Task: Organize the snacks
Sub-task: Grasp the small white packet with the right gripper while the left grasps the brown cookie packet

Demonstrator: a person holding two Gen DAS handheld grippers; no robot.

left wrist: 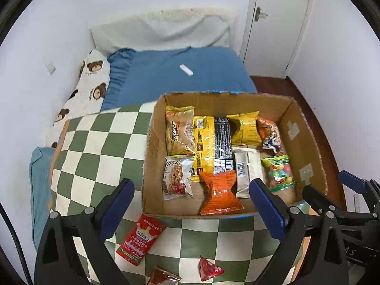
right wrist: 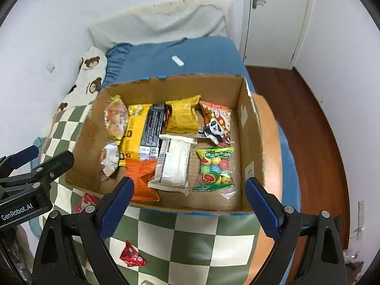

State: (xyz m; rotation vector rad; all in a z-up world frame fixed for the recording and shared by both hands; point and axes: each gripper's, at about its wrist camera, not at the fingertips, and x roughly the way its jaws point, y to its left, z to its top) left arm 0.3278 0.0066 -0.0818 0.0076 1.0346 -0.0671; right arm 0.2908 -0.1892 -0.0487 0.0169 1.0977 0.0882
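Observation:
A cardboard box (left wrist: 152, 156) (right wrist: 251, 128) sits on a green-and-white checked blanket and holds several snack packets, among them an orange pack (left wrist: 219, 193) (right wrist: 142, 178), a white bar (right wrist: 173, 163) and a watermelon gum bag (left wrist: 280, 173) (right wrist: 215, 168). On the blanket in front of the box lie a red crown packet (left wrist: 140, 242), a small red triangular packet (left wrist: 209, 267) (right wrist: 131, 255) and a brown packet (left wrist: 163, 276). My left gripper (left wrist: 190, 204) is open and empty above the box's near edge. My right gripper (right wrist: 190, 201) is open and empty there too.
The blanket (left wrist: 99, 142) lies on a bed with a blue sheet (left wrist: 180, 76), a bear-print pillow (left wrist: 92, 80) and a white remote (left wrist: 186, 70). A white wall is on the left. A wooden floor (right wrist: 304, 109) and a door are on the right.

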